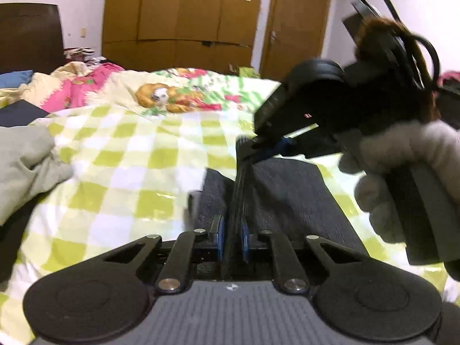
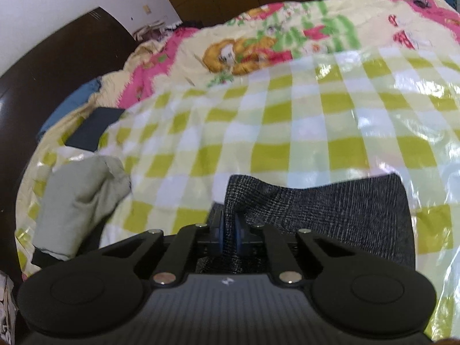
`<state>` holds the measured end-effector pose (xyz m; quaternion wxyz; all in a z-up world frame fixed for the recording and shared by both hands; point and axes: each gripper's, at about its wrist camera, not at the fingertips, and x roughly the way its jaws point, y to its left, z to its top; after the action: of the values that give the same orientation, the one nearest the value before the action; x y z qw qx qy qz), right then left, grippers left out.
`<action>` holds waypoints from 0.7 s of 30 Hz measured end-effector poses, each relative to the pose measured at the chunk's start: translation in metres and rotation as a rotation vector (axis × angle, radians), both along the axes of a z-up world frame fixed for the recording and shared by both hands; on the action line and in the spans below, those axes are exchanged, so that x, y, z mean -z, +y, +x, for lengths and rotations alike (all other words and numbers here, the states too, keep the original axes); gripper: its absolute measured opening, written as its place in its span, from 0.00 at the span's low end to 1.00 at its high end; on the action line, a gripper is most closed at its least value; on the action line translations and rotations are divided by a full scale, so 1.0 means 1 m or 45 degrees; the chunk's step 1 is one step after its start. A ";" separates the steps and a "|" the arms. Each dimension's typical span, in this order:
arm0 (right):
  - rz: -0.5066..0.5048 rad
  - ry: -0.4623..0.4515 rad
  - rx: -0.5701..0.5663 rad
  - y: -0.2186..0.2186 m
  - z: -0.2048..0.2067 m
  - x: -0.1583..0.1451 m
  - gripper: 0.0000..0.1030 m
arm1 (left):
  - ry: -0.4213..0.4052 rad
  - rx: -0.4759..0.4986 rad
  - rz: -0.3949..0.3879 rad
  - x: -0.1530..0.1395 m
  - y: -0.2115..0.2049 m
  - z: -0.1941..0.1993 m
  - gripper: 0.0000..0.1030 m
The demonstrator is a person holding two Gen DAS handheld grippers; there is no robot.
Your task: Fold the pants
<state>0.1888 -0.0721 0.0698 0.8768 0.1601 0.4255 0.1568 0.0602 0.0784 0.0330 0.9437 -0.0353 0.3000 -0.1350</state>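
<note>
The dark grey pants (image 1: 290, 189) lie on the green-and-white checked bed cover (image 1: 129, 155). My left gripper (image 1: 231, 230) is shut on a raised edge of the pants. In the left wrist view my right gripper (image 1: 253, 146) is above it, also pinching that stretched edge, held by a gloved hand (image 1: 402, 169). In the right wrist view my right gripper (image 2: 229, 231) is shut on a fold of the pants (image 2: 330, 215), which drape to the right over the checked cover (image 2: 287, 120).
A pale green-grey garment (image 2: 77, 201) is bunched at the left, also in the left wrist view (image 1: 26, 161). A cartoon-print quilt (image 2: 258, 43), a dark folded item (image 2: 92, 129) and a dark headboard (image 2: 43, 80) lie beyond. Wooden wardrobes (image 1: 184, 20) stand behind.
</note>
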 end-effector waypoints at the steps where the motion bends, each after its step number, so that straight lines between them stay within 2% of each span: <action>1: 0.013 0.008 -0.009 0.005 0.003 0.000 0.01 | 0.006 -0.021 -0.004 0.001 0.004 0.002 0.27; 5: -0.011 0.040 -0.048 0.035 0.018 0.018 0.01 | 0.088 -0.066 0.043 0.019 0.011 0.011 0.27; 8: 0.044 0.054 -0.034 0.035 0.017 0.028 0.02 | 0.071 -0.047 0.056 0.020 0.011 0.001 0.27; 10: -0.014 0.021 -0.020 0.030 0.009 0.025 0.07 | 0.058 -0.030 0.050 0.017 0.009 0.002 0.31; 11: -0.068 0.003 -0.010 0.027 0.006 0.022 0.08 | 0.053 -0.022 0.055 0.017 0.006 0.003 0.33; 13: -0.093 0.002 0.022 0.017 0.000 0.020 0.08 | 0.039 -0.005 0.089 0.015 -0.002 0.004 0.35; 14: -0.091 0.015 0.044 0.014 -0.001 0.020 0.13 | 0.031 0.006 0.116 0.015 -0.007 0.002 0.39; 15: -0.095 0.032 0.050 0.011 -0.001 0.022 0.25 | 0.027 0.011 0.140 0.015 -0.012 0.003 0.42; 17: -0.111 0.054 0.053 0.012 -0.002 0.027 0.36 | 0.028 0.021 0.170 0.018 -0.020 0.002 0.49; 19: -0.088 0.061 0.028 0.016 -0.004 0.029 0.36 | 0.043 0.026 0.219 0.025 -0.026 0.003 0.56; 21: -0.120 0.056 0.010 0.024 -0.004 0.030 0.35 | 0.076 0.023 0.253 0.035 -0.029 0.006 0.56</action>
<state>0.1850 -0.0479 0.0401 0.8744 0.1235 0.4509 0.1296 0.0660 0.0489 -0.0018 0.9319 0.0572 0.3403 -0.1118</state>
